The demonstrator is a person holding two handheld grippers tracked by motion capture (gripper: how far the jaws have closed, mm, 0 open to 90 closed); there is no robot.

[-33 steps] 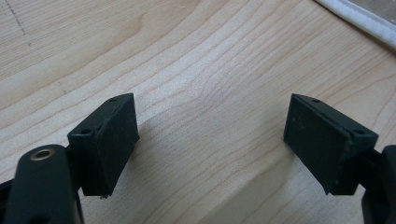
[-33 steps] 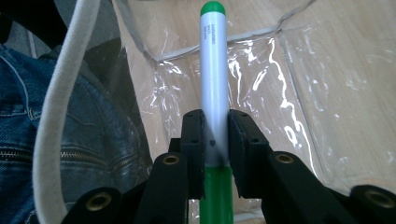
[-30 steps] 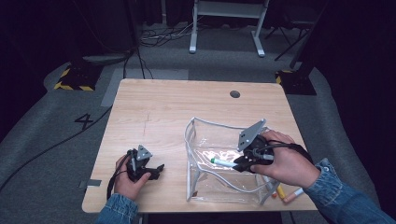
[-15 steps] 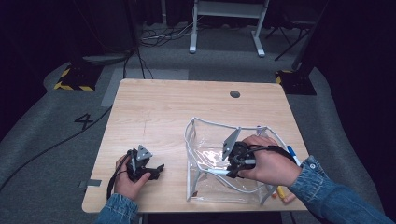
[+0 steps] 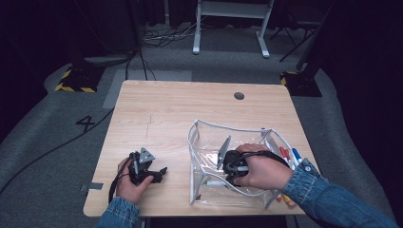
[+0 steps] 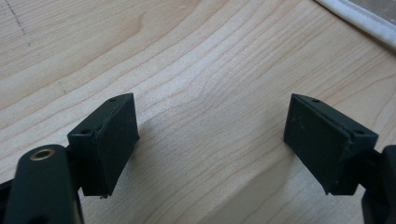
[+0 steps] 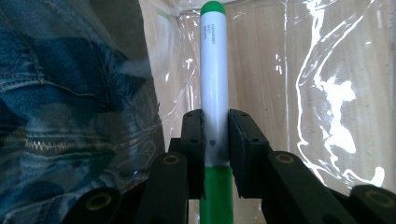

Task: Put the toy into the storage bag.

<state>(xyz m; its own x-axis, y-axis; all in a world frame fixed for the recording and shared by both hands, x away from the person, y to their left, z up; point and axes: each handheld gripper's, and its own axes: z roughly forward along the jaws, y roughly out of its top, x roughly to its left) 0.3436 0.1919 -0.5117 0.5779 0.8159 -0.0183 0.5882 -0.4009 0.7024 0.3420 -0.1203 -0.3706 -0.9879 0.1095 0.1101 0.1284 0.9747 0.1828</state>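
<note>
A: How is the light in the high view?

B: Uneven. The table [image 5: 190,118] is brightly lit from above, while the floor and the room behind it sink into near black. The picture is soft and a little grainy, and the hands are slightly blurred.

A: And the left gripper view?

B: Bright and warm. The wood grain is sharp in the middle, and the pads [image 6: 116,135] cast soft shadows onto the table just beside them. The near parts at the bottom edge are out of focus.

A: The right gripper view?

B: Strong white glare on the pouch [image 7: 327,93], whose creases distort what lies behind. The marker [image 7: 214,84] is sharp, and its print blurs towards the far tip.
</note>
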